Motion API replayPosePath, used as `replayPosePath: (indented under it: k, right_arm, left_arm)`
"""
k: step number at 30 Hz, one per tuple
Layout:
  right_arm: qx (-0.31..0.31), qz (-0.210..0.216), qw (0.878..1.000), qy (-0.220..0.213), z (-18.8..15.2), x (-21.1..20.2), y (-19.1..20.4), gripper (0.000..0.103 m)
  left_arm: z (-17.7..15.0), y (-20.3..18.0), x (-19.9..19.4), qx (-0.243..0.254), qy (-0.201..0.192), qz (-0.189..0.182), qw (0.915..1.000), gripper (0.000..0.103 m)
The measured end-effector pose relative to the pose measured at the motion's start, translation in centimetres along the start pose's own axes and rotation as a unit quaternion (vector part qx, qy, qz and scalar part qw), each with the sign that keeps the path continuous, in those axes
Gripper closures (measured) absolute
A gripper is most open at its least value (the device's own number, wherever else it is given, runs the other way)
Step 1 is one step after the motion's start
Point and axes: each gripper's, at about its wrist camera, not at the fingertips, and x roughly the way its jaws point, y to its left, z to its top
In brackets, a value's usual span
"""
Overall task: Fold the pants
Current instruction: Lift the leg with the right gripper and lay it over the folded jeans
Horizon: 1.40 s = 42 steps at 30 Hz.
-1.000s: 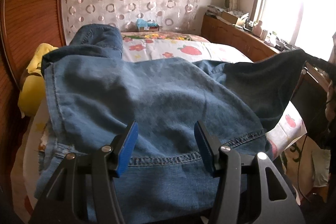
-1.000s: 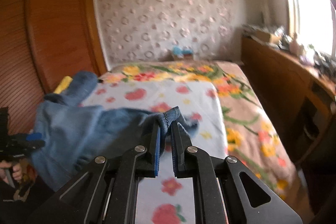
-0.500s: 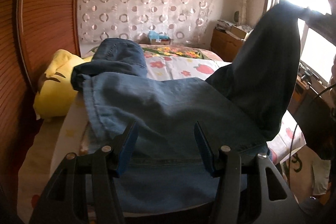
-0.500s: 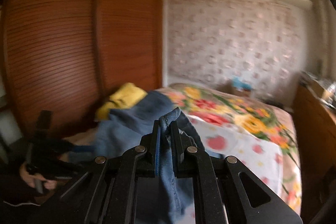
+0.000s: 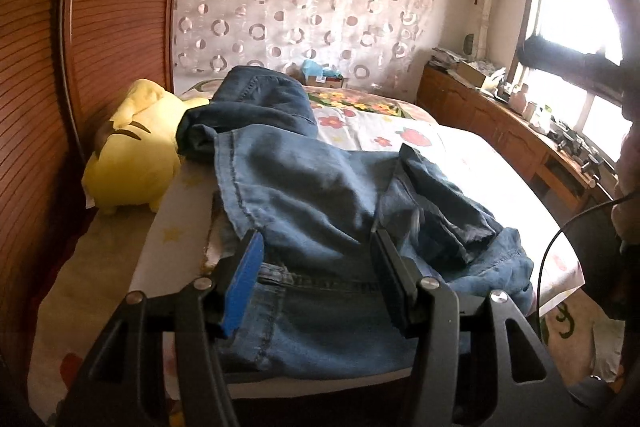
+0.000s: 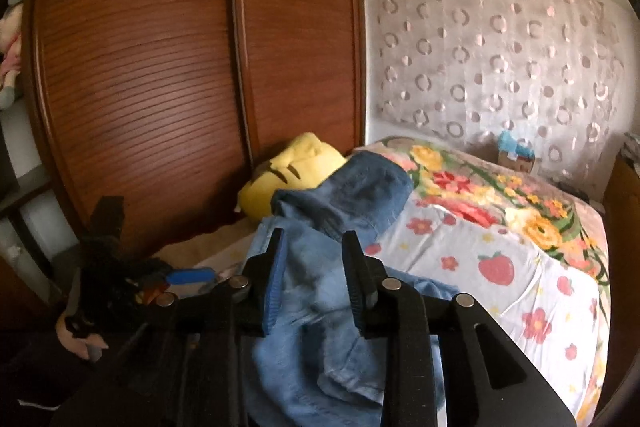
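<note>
Blue jeans (image 5: 304,195) lie across the near end of the flowered bed (image 5: 452,147). One leg (image 5: 436,203) is flopped back over the rest in a loose, rumpled fold. My left gripper (image 5: 316,267) hovers open just above the waistband end, with nothing between its blue pads. In the right wrist view my right gripper (image 6: 314,267) hangs over the same jeans (image 6: 316,311). Its jaws are opening and no cloth sits between them. The left gripper (image 6: 188,275) shows at the left there, with a hand (image 6: 76,331) under it.
A yellow plush toy (image 5: 132,151) lies against the brown slatted wardrobe (image 6: 160,67), beside the jeans' far end. A tissue box (image 5: 320,75) stands at the head of the bed. A wooden sideboard (image 5: 500,123) with clutter runs under the window. A black cable (image 5: 560,247) hangs at the right.
The right gripper swung the trouser leg up and over to the left, then opened and let it go. The leg now lies on the jeans. The left gripper drew back a little.
</note>
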Motion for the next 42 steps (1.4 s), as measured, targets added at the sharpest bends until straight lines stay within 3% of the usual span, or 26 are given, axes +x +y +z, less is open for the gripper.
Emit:
replayPosePath:
  k: [3,7,9,22,36,38,40,42]
  right_arm:
    - [0.0,-0.015,1.0,0.011,-1.2,-0.4,-0.7,0.069]
    - [0.018,-0.034,0.999,0.037,-3.5,0.5,-2.5,0.051]
    - [0.031,-0.042,0.997,0.048,-4.9,1.0,-3.4,0.05]
    - [0.086,-0.042,0.987,0.132,-12.1,5.0,-6.4,0.05]
    - [0.099,-0.032,0.981,0.162,-13.9,6.4,-6.4,0.05]
    - [0.096,-0.029,0.981,0.165,-13.9,6.7,-6.3,0.064]
    - [0.093,-0.025,0.981,0.17,-13.9,6.9,-6.3,0.09]
    - [0.093,-0.018,0.981,0.167,-13.8,6.9,-6.2,0.096]
  left_arm:
    - [0.1,-0.1,0.0,0.001,-0.001,-0.003,1.0,0.048]
    - [-0.2,-0.8,0.4,0.009,0.007,-0.017,0.9998,0.048]
    - [-0.4,-1.4,0.7,0.017,0.015,-0.022,0.9995,0.048]
    - [-1.6,-4.7,1.8,0.06,0.053,-0.065,0.9947,0.048]
    - [-2.7,-5.5,2.0,0.086,0.073,-0.076,0.9907,0.048]
    - [-2.7,-5.7,2.0,0.092,0.073,-0.079,0.9899,0.048]
    - [-2.7,-5.7,2.3,0.095,0.078,-0.077,0.9895,0.048]
    - [-2.7,-5.5,2.6,0.093,0.081,-0.071,0.9899,0.048]
